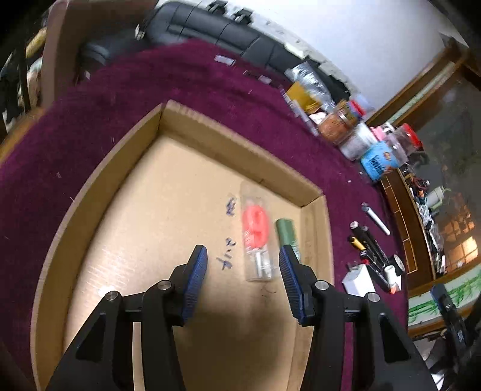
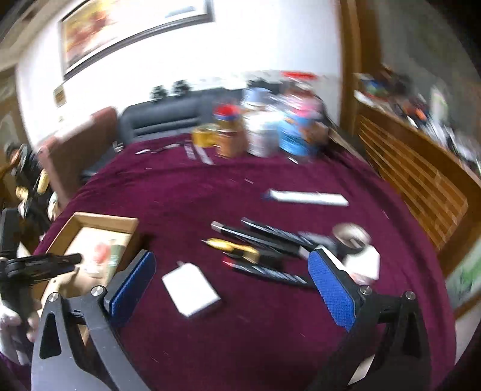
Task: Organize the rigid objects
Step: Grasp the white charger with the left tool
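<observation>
A maroon fuzzy tablecloth (image 2: pixel 195 192) is covering the table, with a black leather sofa (image 1: pixel 210 27) sitting behind. The left gripper (image 1: pixel 243 258) is hanging wide and empty over a shallow cardboard tray (image 1: pixel 126 168) holding a clear packet with an orange number nine (image 1: pixel 257 237) and a green tube (image 1: pixel 288 234). Only the right wrist view is showing the framed painting (image 2: pixel 120 27); the right gripper (image 2: pixel 231 264) is gaping over a white flat box (image 2: pixel 191 288).

Cardboard tray (image 1: pixel 168 126) on counter (image 1: pixel 186 75); inside, toward 3 o'clock wall, clear packet (image 1: pixel 257 237) beside small tube (image 1: pixel 288 237). Outside at 3 o'clock, pens (image 2: pixel 264 240), white box (image 2: pixel 191 290). Jars (image 2: pixel 261 132) at 12 o'clock edge.
</observation>
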Demonstrator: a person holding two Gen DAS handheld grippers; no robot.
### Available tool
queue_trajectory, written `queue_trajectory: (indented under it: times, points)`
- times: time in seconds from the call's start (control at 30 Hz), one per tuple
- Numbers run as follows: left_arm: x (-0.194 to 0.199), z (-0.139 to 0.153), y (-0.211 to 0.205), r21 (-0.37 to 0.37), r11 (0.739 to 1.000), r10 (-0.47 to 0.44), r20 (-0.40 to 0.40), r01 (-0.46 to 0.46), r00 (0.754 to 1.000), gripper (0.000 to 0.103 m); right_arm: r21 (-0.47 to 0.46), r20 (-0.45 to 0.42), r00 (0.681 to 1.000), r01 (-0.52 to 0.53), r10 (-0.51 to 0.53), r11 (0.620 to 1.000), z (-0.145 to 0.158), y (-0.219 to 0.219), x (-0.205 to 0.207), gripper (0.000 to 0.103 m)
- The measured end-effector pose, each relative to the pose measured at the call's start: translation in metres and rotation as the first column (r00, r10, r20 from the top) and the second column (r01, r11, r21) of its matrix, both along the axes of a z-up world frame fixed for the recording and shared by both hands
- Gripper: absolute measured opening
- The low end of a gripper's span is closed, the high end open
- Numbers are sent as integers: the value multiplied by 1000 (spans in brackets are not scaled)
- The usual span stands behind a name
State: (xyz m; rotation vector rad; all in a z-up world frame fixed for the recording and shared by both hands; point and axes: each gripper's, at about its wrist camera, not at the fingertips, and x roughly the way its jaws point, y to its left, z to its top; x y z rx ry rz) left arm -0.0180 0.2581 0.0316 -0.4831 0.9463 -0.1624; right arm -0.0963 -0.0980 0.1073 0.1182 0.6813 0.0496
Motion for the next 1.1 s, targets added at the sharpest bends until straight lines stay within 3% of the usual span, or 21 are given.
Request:
queue_trajectory:
  times: [0.07,0.17,0.23,0.33,0.5,0.73,0.87,0.93,0.97,1.0,1.03,1.1]
  points:
    - [-15,23,-11,23,1000,-8,66,7,998,45,75,-31,999,44,-42,996,-7,-31,-12,102]
    - [-37,57,-43,53,998,-44,150,36,988,61,109,-33,997,70,-67,992,-11,-55,-31,102]
    - [-49,74,-76,104,992,-85,194,66,977,63,122,-24,997,80,-77,989,-11,-65,-43,102]
    - [-51,80,-126,177,970,-202,195,168,960,63,179,-19,995,98,-96,979,-16,-82,-53,102]
    - [-30,53,-182,239,950,-224,66,202,972,63,224,-45,994,110,-103,968,-34,-107,-66,102]
    - [1,6,-213,238,963,-103,-121,130,987,63,278,-60,988,151,-140,949,-47,-144,-64,102]
    - [16,-4,-229,296,951,-48,-129,84,991,64,273,-60,986,167,-157,948,-45,-159,-59,102]
    - [23,-15,-241,338,935,-58,-147,106,987,67,273,-49,985,174,-167,946,-43,-165,-58,102]
    - [22,-15,-249,386,915,-80,-114,118,990,67,269,-46,984,176,-170,947,-42,-167,-58,102]
    - [22,-16,-255,414,899,-108,-108,144,988,65,263,-46,984,177,-171,948,-42,-167,-58,102]
    - [20,-15,-256,424,893,-122,-93,150,988,53,258,-46,984,176,-169,950,-42,-167,-58,102]
    - [16,-11,-249,365,911,-175,-81,192,981,47,251,-48,987,160,-152,955,-41,-166,-57,102]
